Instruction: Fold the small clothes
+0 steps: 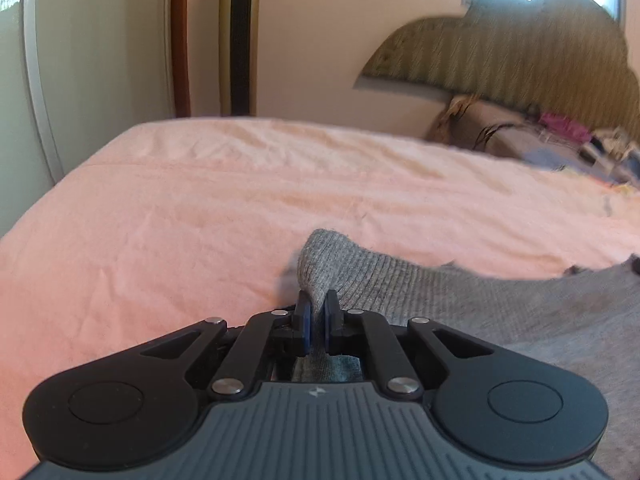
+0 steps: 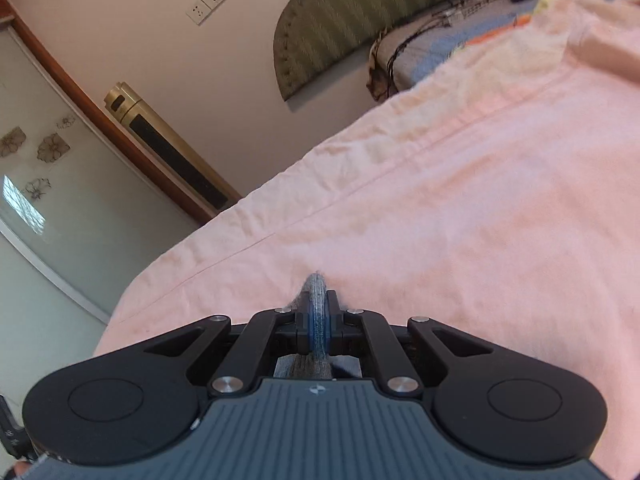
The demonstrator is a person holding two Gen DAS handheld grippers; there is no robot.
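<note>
A grey knitted garment [image 1: 460,300] lies on the pink bedsheet [image 1: 200,208] and spreads to the right in the left wrist view. Its ribbed edge stands up between the blue pads of my left gripper [image 1: 316,304], which is shut on it. In the right wrist view only a narrow fold of the grey knit [image 2: 317,284] pokes out past my right gripper [image 2: 318,304], whose pads are shut on that fold. More grey fabric shows under the gripper body. The rest of the garment is hidden in this view.
The pink sheet [image 2: 460,200] covers a wide bed. A padded headboard [image 1: 500,56] and a pile of coloured items [image 1: 560,136] lie at the far right. A gold tower fan [image 1: 238,36] and a glass door [image 2: 48,200] stand beyond the bed's edge.
</note>
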